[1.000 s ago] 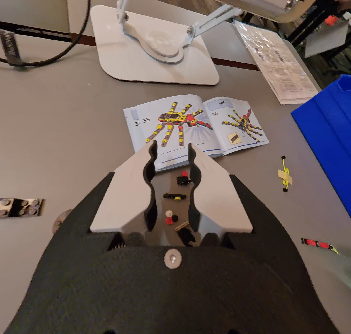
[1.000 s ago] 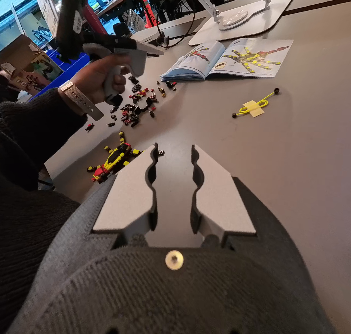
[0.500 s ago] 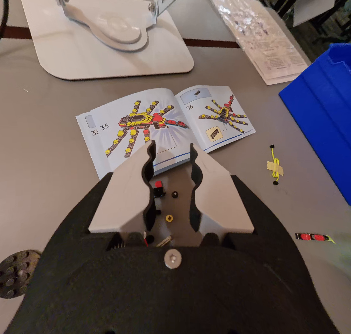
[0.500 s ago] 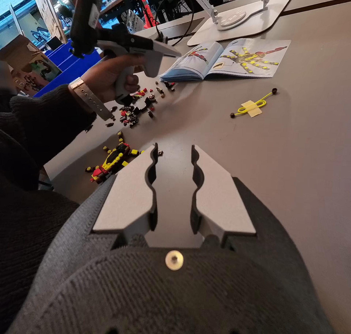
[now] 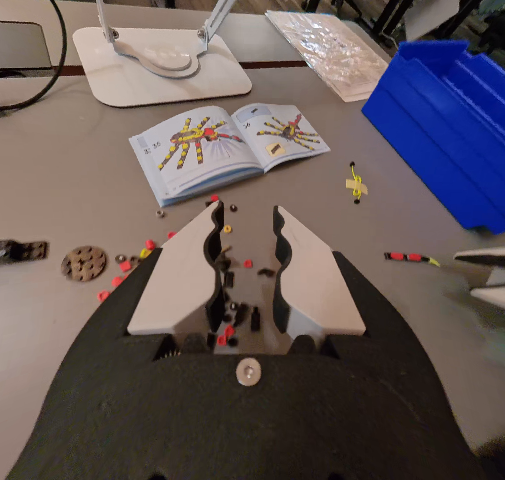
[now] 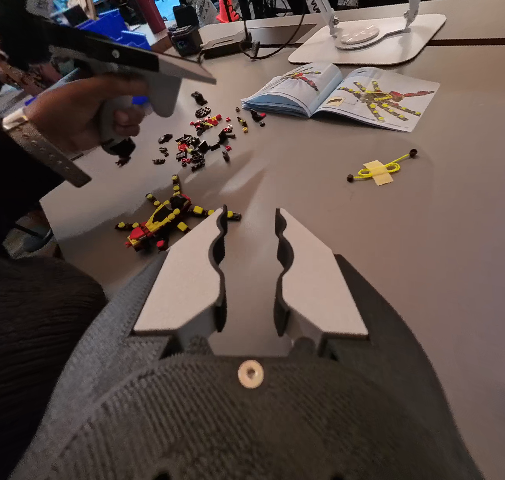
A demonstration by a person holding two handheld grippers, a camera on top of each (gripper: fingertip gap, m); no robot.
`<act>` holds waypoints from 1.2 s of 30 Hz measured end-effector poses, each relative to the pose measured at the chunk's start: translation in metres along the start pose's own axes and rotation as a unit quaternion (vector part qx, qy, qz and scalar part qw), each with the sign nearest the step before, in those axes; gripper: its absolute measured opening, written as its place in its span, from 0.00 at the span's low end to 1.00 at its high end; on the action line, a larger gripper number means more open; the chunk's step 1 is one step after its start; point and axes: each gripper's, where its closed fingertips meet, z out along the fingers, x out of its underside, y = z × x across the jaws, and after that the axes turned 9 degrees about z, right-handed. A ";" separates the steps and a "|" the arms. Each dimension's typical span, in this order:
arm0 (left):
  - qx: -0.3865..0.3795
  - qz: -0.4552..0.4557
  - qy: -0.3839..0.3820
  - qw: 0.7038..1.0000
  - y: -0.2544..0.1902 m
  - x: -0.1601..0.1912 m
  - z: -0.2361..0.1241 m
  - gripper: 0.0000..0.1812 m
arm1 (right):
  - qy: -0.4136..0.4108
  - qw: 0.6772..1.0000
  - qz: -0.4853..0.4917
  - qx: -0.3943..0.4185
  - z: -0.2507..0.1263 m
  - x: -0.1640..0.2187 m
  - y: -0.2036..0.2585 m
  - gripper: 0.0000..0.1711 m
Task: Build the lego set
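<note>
My left gripper (image 5: 248, 208) is open and empty, held above a scatter of small black, red and yellow lego pieces (image 5: 232, 278) on the grey table. The pile also shows in the right wrist view (image 6: 199, 144), under the left gripper (image 6: 191, 71). A partly built yellow, red and black lego spider (image 6: 161, 221) lies left of my right gripper (image 6: 250, 210), which is open and empty just above the table. The open instruction booklet (image 5: 226, 147) lies beyond the pieces. A round black plate (image 5: 83, 263) and a black flat plate (image 5: 24, 249) lie at the left.
A white lamp base (image 5: 164, 65) stands behind the booklet. A blue bin (image 5: 448, 128) sits at the right, with a plastic-sleeved sheet (image 5: 328, 51) beside it. A yellow cord with tape (image 5: 356, 184) and a red and black lego strip (image 5: 407, 256) lie to the right. My right fingertips sit around 20 cm from my left ones. The left tips stand about 20 cm off the black flat plate (image 5: 24, 249). Seen from the right wrist view (image 6: 202, 99) as well.
My left gripper has pulled back and risen, so more loose pieces and the round plate come into view. My right gripper has shifted slightly toward the spider. Both stay open.
</note>
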 end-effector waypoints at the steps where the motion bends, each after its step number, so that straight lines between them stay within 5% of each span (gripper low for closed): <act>1: -0.004 0.011 0.004 1.000 -0.002 0.007 -0.007 0.19 | 0.001 1.000 -0.006 -0.002 0.001 0.000 0.002 0.20; 13: 0.031 0.077 0.004 0.997 -0.027 0.072 -0.067 0.18 | 0.001 0.999 -0.039 -0.030 0.002 0.001 0.028 0.19; 20: 0.116 0.074 0.011 0.990 -0.060 0.086 -0.072 0.16 | 0.005 0.998 -0.013 -0.058 0.001 0.006 0.045 0.19; 36: 0.128 0.105 0.044 0.985 -0.070 0.102 -0.066 0.11 | 0.094 0.984 -0.107 -0.104 0.010 0.045 0.083 0.17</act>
